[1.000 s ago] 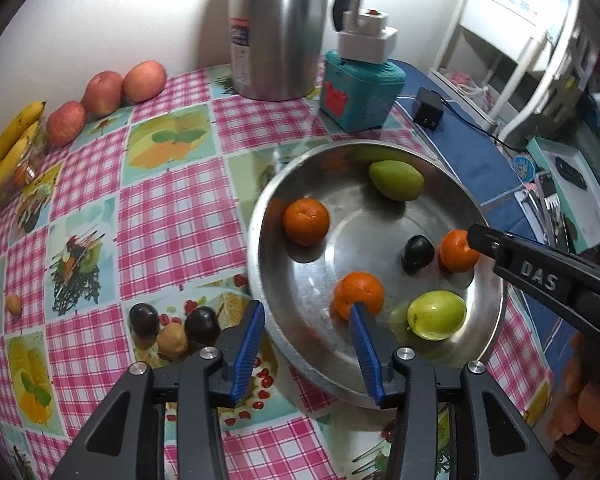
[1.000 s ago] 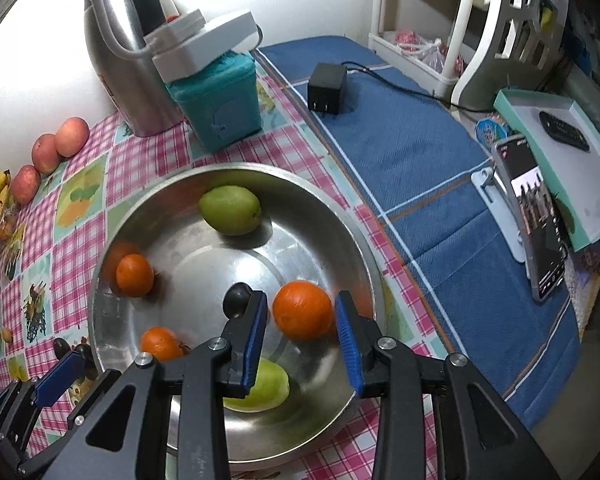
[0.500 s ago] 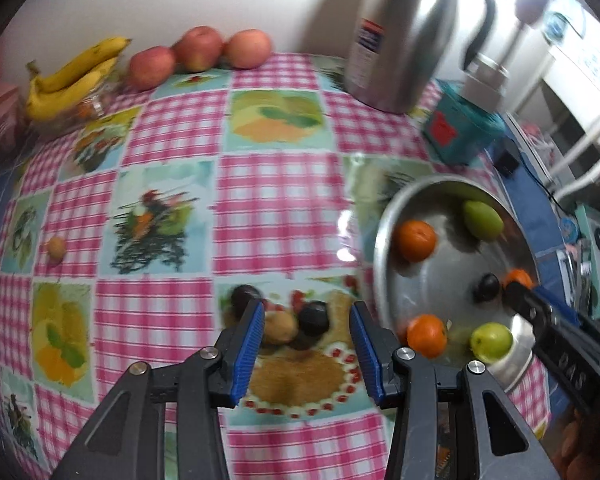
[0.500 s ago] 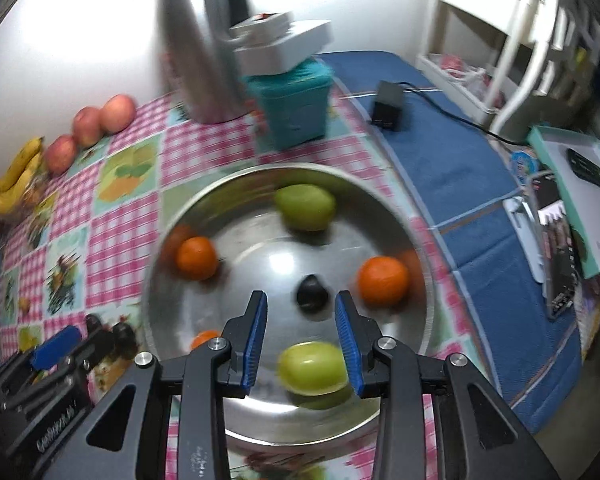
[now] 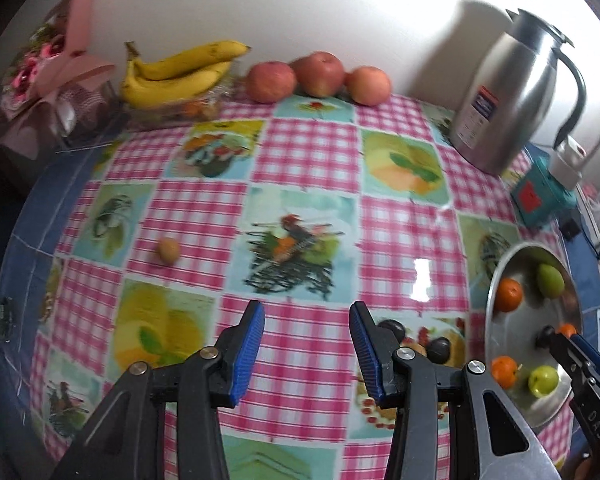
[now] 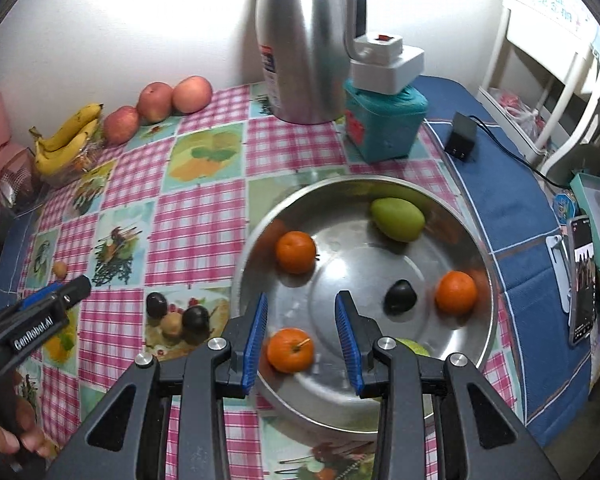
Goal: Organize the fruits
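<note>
Covering most of both views: a round table (image 5: 308,168) under a pink-checked cloth with fruit-print squares, pushed against a white wall, blue cloth showing along its left and right edges. Standing at the back near the wall: a steel jug (image 6: 304,40), then a teal box (image 6: 384,120) with a white device on top, just beside it. Sitting on the right half of the table: a wide steel basin (image 6: 452,208), holding 3 oranges, 2 green fruits and 1 dark one, all apart from one another. Hanging above the basin's near rim: right gripper (image 6: 302,328), jaws parted, nothing between the pads, one orange (image 6: 290,350) seen through the gap below. Hanging over bare cloth left of the basin: left gripper (image 5: 306,350), jaws likewise parted and empty. Lined along the wall: a bunch of bananas (image 5: 176,74) and 3 apples (image 5: 318,74). Clustered just left of the basin: 2 dark plums (image 6: 176,312) with a small tan fruit between. Lying alone toward the left edge, well apart: another small tan fruit (image 5: 168,250). Left open for moving: the broad middle of the cloth.
</note>
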Tool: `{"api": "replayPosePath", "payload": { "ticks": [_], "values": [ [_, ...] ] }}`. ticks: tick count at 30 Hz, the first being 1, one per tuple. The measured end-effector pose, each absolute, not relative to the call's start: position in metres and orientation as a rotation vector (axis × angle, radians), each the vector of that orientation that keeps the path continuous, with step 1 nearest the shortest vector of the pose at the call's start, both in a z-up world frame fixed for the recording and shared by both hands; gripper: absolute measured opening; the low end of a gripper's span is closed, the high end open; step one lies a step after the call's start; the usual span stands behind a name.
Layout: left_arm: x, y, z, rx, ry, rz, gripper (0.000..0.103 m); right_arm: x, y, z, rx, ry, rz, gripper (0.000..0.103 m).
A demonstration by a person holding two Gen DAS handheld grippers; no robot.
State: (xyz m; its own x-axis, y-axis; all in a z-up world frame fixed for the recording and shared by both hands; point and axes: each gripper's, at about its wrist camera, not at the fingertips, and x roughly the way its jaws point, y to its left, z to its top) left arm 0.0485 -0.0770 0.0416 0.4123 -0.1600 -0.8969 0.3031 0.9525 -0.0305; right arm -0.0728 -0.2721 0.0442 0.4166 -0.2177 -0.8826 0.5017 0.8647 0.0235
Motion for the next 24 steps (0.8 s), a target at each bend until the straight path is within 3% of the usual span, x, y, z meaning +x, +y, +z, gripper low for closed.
{"api": "replayPosePath", "payload": {
  "ticks": [16, 19, 24],
  "values": [
    [0.058, -0.044, 0.050, 0.093, 1.113, -0.251, 0.048, -0.064, -0.258, 0.038, 0.303, 1.070, -0.430, 0.036],
    [0.060, -0.044, 0.043, 0.103, 1.136, -0.250, 0.048, -0.062, -0.257, 0.033, 0.300, 1.085, -0.436, 0.043],
    [0.061, -0.046, 0.027, 0.127, 1.179, -0.236, 0.064, -0.057, -0.256, 0.022, 0.304, 1.108, -0.437, 0.046]
  ]
}}
